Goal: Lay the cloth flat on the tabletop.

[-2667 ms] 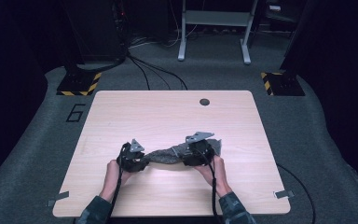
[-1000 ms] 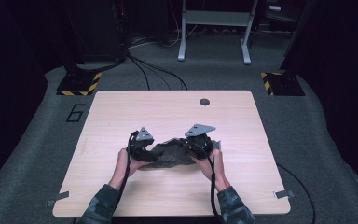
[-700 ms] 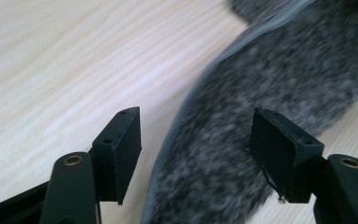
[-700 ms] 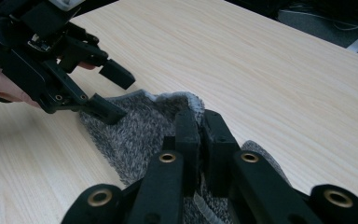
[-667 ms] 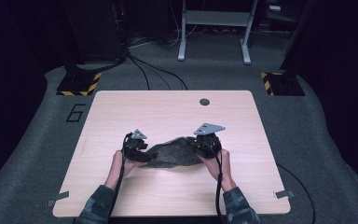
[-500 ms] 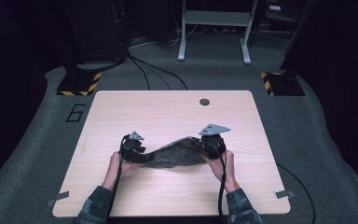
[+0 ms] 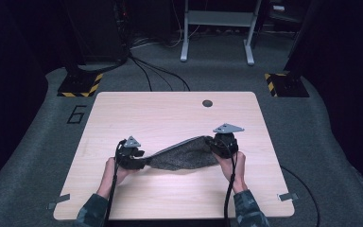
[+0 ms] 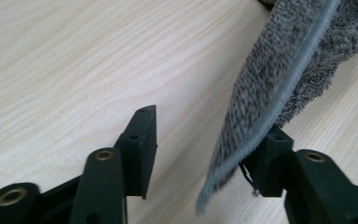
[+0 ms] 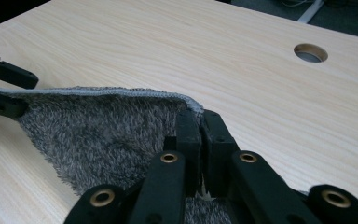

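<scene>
- Wood-grain table [image 7: 170, 113], pale and rectangular with rounded corners, has one round hole [image 7: 207, 103] near its far edge; our right gripper view shows that hole close up, with a grey inside.
- One towel [image 7: 184, 156], grey and fluffy with a stitched hem, hangs stretched between our two grippers over the table's near half, its middle sagging to the wood.
- Our right gripper [image 7: 223, 144], black with a grey three-cornered plate, has its jaws clamped tight on a towel corner; its own view shows the hem pinched there.
- Our left gripper [image 7: 133, 156] has just been closing, but its view shows the jaws apart, with the towel edge against one pad [image 8: 270, 158] and the other [image 8: 142, 140] clear.
</scene>
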A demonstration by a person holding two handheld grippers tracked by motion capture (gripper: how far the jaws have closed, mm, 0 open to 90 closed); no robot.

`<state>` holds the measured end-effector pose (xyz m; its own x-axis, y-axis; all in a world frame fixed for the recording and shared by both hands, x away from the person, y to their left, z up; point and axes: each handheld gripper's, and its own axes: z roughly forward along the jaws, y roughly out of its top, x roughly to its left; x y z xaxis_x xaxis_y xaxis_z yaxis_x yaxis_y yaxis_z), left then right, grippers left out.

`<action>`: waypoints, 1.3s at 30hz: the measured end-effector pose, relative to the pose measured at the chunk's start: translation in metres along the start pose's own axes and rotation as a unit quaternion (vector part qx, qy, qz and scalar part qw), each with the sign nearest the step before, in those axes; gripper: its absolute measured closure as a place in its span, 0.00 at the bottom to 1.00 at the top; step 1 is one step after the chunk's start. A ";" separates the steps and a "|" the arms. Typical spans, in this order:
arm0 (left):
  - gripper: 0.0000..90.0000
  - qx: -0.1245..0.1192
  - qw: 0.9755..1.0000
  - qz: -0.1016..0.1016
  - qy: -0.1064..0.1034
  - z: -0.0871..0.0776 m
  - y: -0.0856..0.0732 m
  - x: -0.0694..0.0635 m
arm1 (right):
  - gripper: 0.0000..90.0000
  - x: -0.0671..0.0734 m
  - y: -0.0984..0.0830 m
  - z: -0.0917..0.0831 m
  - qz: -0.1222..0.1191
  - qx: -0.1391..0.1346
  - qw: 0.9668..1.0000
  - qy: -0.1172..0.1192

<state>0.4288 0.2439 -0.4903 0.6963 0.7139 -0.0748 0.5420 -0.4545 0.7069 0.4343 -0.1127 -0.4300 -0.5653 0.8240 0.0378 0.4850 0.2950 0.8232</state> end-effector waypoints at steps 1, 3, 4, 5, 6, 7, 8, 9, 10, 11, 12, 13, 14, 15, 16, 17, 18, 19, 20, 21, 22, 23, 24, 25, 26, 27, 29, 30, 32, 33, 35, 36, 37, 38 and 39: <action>0.57 -0.012 1.000 0.001 -0.002 -0.001 -0.001 -0.001 | 0.97 -0.001 -0.001 0.000 0.006 0.002 1.000 -0.005; 0.67 -0.021 1.000 0.011 -0.004 -0.003 0.000 -0.001 | 0.97 -0.004 -0.002 0.001 0.010 0.001 1.000 -0.003; 0.73 -0.027 1.000 0.011 -0.005 -0.003 0.000 -0.002 | 0.97 -0.004 -0.002 0.001 0.011 0.003 1.000 -0.004; 0.78 -0.027 1.000 0.015 -0.005 -0.004 0.000 -0.003 | 0.97 -0.004 -0.002 0.000 0.013 0.002 1.000 -0.003; 0.83 -0.034 0.999 0.016 -0.001 -0.004 0.000 -0.004 | 0.97 -0.005 -0.002 0.000 0.012 0.000 1.000 -0.003; 0.87 -0.038 0.999 0.013 -0.001 -0.006 0.000 -0.005 | 0.97 -0.005 -0.002 -0.001 0.012 0.001 1.000 -0.005; 0.91 -0.044 0.999 0.020 0.000 -0.007 0.001 -0.006 | 0.97 -0.005 -0.003 -0.002 0.012 0.001 1.000 -0.005; 0.92 -0.049 0.999 0.023 -0.002 -0.009 0.001 -0.006 | 0.97 -0.005 -0.003 -0.003 0.013 0.001 1.000 -0.004; 0.92 -0.051 0.998 0.022 -0.001 -0.011 0.001 -0.008 | 0.97 -0.006 -0.004 -0.005 0.013 0.002 1.000 -0.007; 0.92 -0.055 0.998 0.023 -0.002 -0.012 0.002 -0.009 | 0.97 -0.006 -0.005 -0.006 0.016 0.001 1.000 -0.007; 0.89 -0.055 0.998 0.026 -0.007 -0.014 0.002 -0.009 | 0.97 -0.007 -0.005 -0.008 0.015 -0.001 1.000 -0.005; 0.80 -0.052 0.998 0.022 -0.004 -0.015 0.003 -0.008 | 0.97 -0.007 -0.006 -0.009 0.017 -0.001 1.000 -0.007; 0.72 -0.049 0.999 0.022 -0.007 -0.016 0.003 -0.008 | 0.97 -0.007 -0.008 -0.011 0.023 0.000 1.000 -0.007; 0.71 -0.054 0.998 0.020 -0.014 -0.017 0.003 -0.009 | 0.97 -0.008 -0.009 -0.011 0.021 -0.001 1.000 -0.006; 0.69 -0.054 0.998 0.022 -0.012 -0.018 0.003 -0.009 | 0.97 -0.008 -0.010 -0.011 0.024 0.001 1.000 -0.007; 0.69 -0.055 0.998 0.025 -0.010 -0.018 0.003 -0.010 | 0.97 -0.009 -0.011 -0.011 0.024 0.004 1.000 -0.008; 0.72 -0.054 0.998 0.030 -0.012 -0.019 0.003 -0.011 | 0.97 -0.010 -0.013 -0.011 0.026 0.005 1.000 -0.008; 0.80 -0.051 0.998 0.033 -0.008 -0.019 0.003 -0.013 | 0.97 -0.011 -0.014 -0.011 0.026 0.009 1.000 -0.010; 0.90 -0.045 0.998 0.041 0.000 -0.018 0.003 -0.015 | 0.97 -0.012 -0.015 -0.010 0.028 0.012 1.000 -0.007; 0.94 -0.042 0.998 0.043 0.000 -0.018 0.003 -0.016 | 0.97 -0.012 -0.017 -0.009 0.030 0.012 0.999 -0.003; 0.96 -0.040 0.998 0.040 0.000 -0.016 0.002 -0.016 | 0.97 -0.012 -0.018 -0.009 0.031 0.014 0.999 -0.005; 0.97 -0.033 0.999 0.039 0.001 -0.016 0.002 -0.016 | 0.97 -0.011 -0.019 -0.009 0.033 0.017 0.999 -0.002; 0.97 -0.033 0.999 0.038 -0.004 -0.016 0.002 -0.016 | 0.97 -0.011 -0.019 -0.009 0.029 0.016 0.999 -0.001; 0.97 -0.033 0.999 0.032 -0.007 -0.016 0.001 -0.016 | 0.97 -0.010 -0.020 -0.009 0.033 0.021 0.999 0.000; 0.97 -0.028 0.999 0.032 -0.007 -0.017 0.001 -0.016 | 0.97 -0.009 -0.022 -0.009 0.030 0.023 0.999 0.003; 0.97 -0.031 0.999 0.027 -0.015 -0.017 0.000 -0.016 | 0.97 -0.008 -0.023 -0.010 0.028 0.023 0.999 0.004; 0.98 -0.026 0.999 0.021 -0.025 -0.020 -0.002 -0.017 | 0.97 -0.005 -0.025 -0.014 0.028 0.027 0.999 0.005; 0.98 -0.025 0.999 0.022 -0.026 -0.021 -0.002 -0.017 | 0.97 -0.005 -0.027 -0.017 0.030 0.027 0.999 0.009; 0.98 -0.020 0.999 0.020 -0.020 -0.022 -0.003 -0.015 | 0.97 -0.004 -0.029 -0.020 0.030 0.029 0.999 0.014; 0.98 -0.017 0.999 0.015 -0.024 -0.021 -0.001 -0.012 | 0.97 -0.004 -0.029 -0.020 0.026 0.034 0.999 0.014; 0.98 -0.015 1.000 0.011 -0.013 -0.017 0.008 -0.003 | 0.97 -0.008 -0.024 -0.016 0.031 0.039 0.999 0.016; 0.98 -0.011 1.000 0.002 -0.013 -0.013 0.018 0.006 | 0.97 -0.014 -0.017 -0.011 0.031 0.041 0.999 0.016; 0.98 -0.012 1.000 -0.003 0.000 -0.009 0.035 0.017 | 0.98 -0.020 -0.008 -0.004 0.029 0.042 0.999 0.011; 0.98 -0.010 1.000 -0.005 0.008 -0.007 0.048 0.024 | 0.98 -0.031 0.009 0.007 0.030 0.045 0.998 0.010; 0.98 -0.013 1.000 -0.008 0.021 -0.007 0.067 0.034 | 0.98 -0.037 0.021 0.013 0.032 0.049 0.998 0.005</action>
<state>0.4855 0.2408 -0.4406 0.6670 0.7429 -0.0563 0.5394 -0.4294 0.7243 0.4741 -0.1309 -0.4216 -0.5379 0.8378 0.0938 0.5820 0.2886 0.7602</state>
